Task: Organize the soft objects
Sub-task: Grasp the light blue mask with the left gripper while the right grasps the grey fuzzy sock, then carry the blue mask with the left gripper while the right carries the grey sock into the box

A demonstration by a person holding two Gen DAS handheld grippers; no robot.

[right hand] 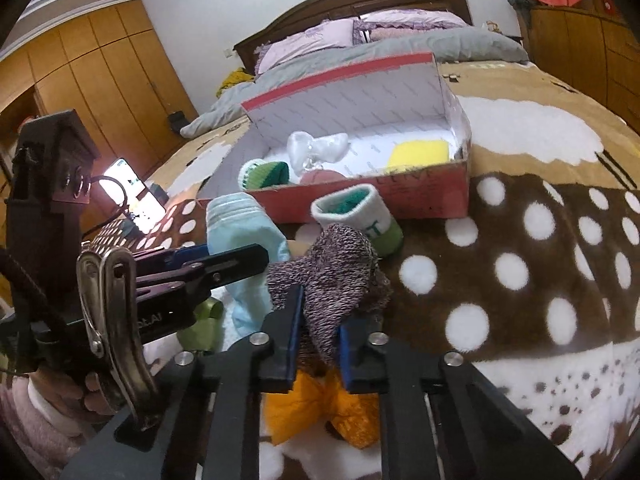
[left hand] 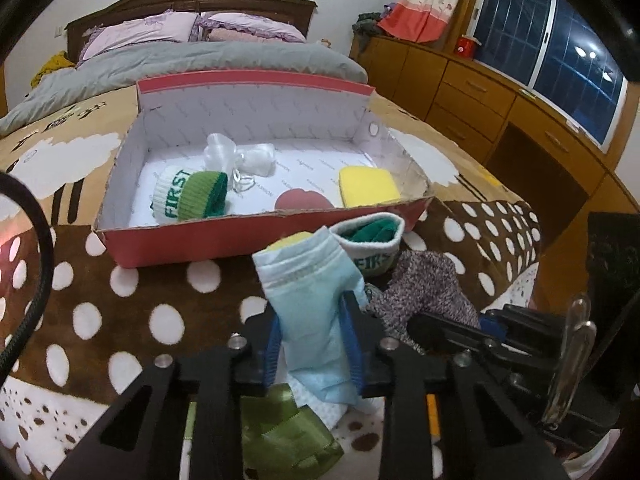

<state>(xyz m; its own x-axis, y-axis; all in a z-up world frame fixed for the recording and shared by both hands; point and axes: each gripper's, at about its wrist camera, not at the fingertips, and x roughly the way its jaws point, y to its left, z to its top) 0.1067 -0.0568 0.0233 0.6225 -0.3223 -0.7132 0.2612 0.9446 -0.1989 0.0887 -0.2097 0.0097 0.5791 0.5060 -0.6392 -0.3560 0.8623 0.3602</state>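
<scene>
A light blue sock (left hand: 310, 300) is pinched between the jaws of the left gripper (left hand: 314, 344), just in front of the red shoebox (left hand: 240, 236) on the bed. Beside it, a speckled grey sock (right hand: 332, 292) is clamped by the right gripper (right hand: 318, 336), with a rolled green-and-white sock (right hand: 360, 220) seen between it and the shoebox.

Knit cloth socks (right hand: 336, 280), matt cardboard box (left hand: 256, 236), fuzzy blanket (left hand: 168, 288).
</scene>
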